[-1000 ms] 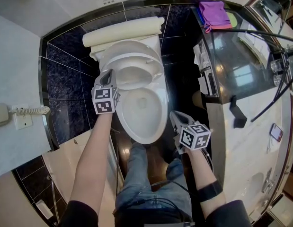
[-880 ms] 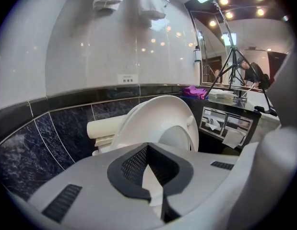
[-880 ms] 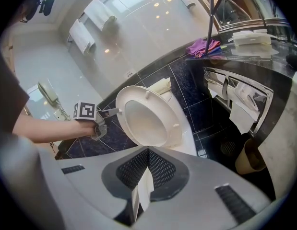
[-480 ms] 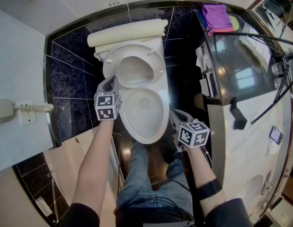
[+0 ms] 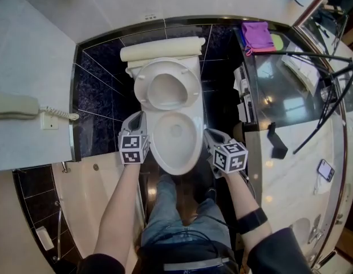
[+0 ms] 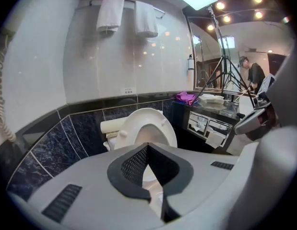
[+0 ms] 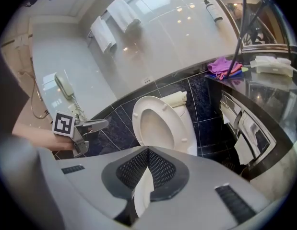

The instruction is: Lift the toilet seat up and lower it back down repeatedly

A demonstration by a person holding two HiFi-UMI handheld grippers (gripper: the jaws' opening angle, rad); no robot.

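The white toilet seat (image 5: 190,84) stands raised, leaning back toward the cream tank, and the bowl rim (image 5: 193,147) lies uncovered below it. My left gripper (image 5: 138,115) hovers beside the bowl's left edge, shut and holding nothing, clear of the seat. On the bowl's right side my right gripper (image 5: 209,133) is also shut and empty. The left gripper view looks over its own closed tips (image 6: 147,146) at the upright seat (image 6: 162,128). The right gripper view shows the seat (image 7: 174,123) beyond its closed tips (image 7: 148,150), with the left gripper (image 7: 98,124) at left.
A dark glass counter (image 5: 290,84) with a purple cloth (image 5: 258,30) stands right of the toilet, with tripod legs (image 5: 313,39) over it. A wall phone (image 5: 16,104) hangs at left. Towels (image 6: 110,13) hang on the back wall. The person's jeans-clad legs (image 5: 170,210) stand before the bowl.
The seat swung from half raised to fully upright. The left gripper left the seat's edge and drew back toward the bowl's left front. The right gripper rose slightly.
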